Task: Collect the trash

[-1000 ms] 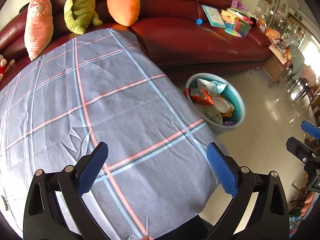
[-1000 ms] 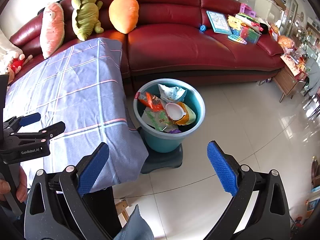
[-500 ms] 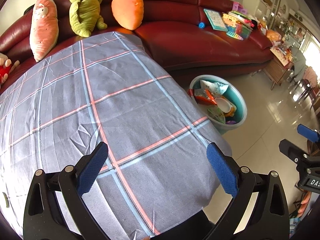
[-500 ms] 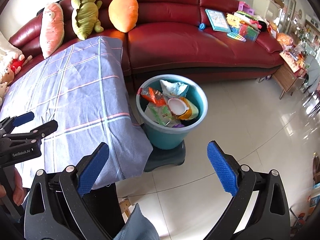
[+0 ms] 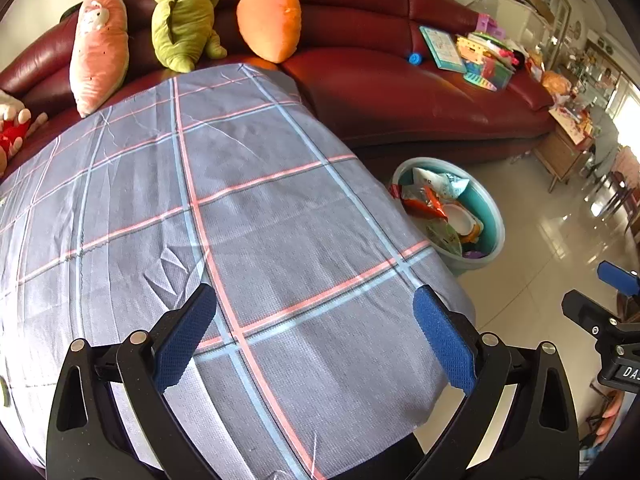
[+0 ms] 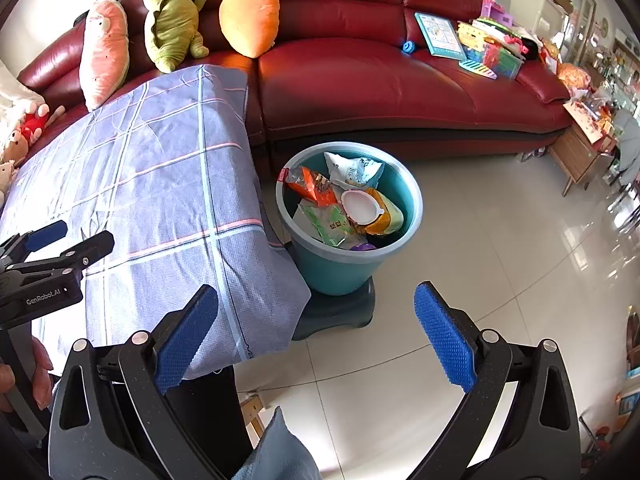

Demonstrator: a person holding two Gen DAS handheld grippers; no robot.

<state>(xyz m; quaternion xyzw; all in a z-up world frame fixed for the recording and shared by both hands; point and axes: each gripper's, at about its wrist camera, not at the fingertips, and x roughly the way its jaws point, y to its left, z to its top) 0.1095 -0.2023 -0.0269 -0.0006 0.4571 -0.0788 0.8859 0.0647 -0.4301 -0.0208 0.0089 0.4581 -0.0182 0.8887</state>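
A teal bin (image 6: 352,264) stands on a dark stool on the floor beside the table, holding several snack wrappers (image 6: 316,186) and a white lid (image 6: 358,204). The same teal bin (image 5: 490,216) shows at the right in the left wrist view. My left gripper (image 5: 316,328) hangs open over the plaid-covered table (image 5: 224,184), with nothing between its blue pads. My right gripper (image 6: 316,328) is open and empty above the floor, short of the bin. No loose trash shows on the cloth.
A red leather sofa (image 6: 380,76) runs along the back with plush toys (image 6: 248,16), a book and toy clutter (image 6: 488,48). A wooden side table (image 6: 580,160) stands at the far right. Glossy floor tiles (image 6: 500,260) stretch right of the bin. A hand (image 6: 38,376) grips the left handle.
The left gripper has drawn back and leftwards over the table, so the bin sits further right in its view. The right view has shifted slightly, with the bin a little closer. Both grippers stay open.
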